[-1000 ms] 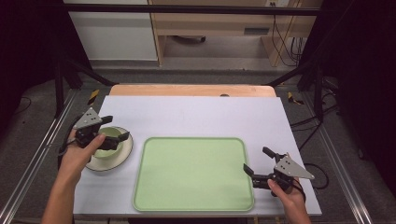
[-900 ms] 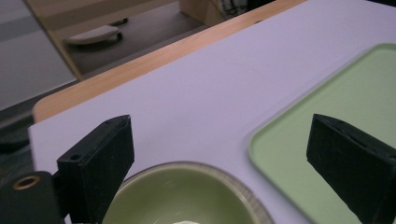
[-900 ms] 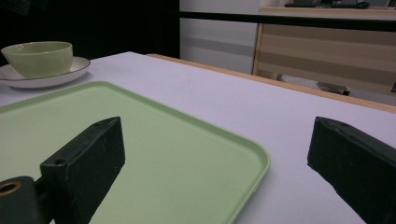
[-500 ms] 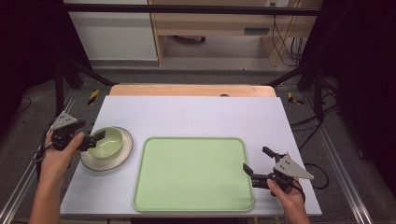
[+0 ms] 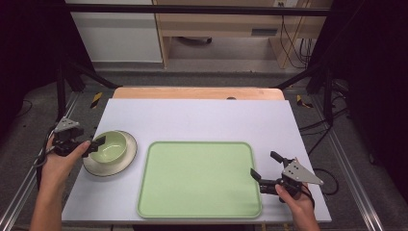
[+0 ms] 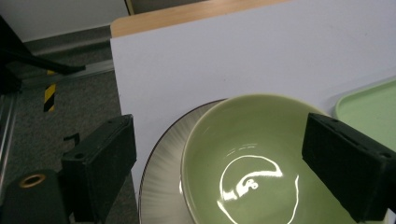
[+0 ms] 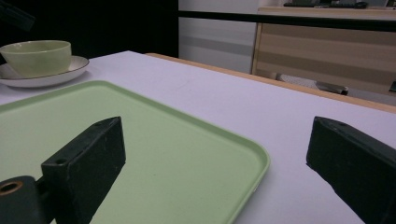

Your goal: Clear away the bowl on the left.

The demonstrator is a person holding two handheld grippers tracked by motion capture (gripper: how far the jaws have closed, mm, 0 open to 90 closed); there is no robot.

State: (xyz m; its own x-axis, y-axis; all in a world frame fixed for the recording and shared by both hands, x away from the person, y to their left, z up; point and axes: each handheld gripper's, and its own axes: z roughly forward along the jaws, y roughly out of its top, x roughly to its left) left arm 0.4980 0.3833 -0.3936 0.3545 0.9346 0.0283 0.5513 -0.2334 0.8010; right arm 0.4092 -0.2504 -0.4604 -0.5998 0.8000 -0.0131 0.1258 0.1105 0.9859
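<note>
White tabletop: my left gripper, jaws apart, approaches the glossy pale-green ceramic bowl on its striped saucer; my right gripper waits open. Next, likely closing on the rim.

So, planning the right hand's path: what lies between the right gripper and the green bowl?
In the high view, the green tray lies between the right gripper and the green bowl; its surface is bare.
</note>
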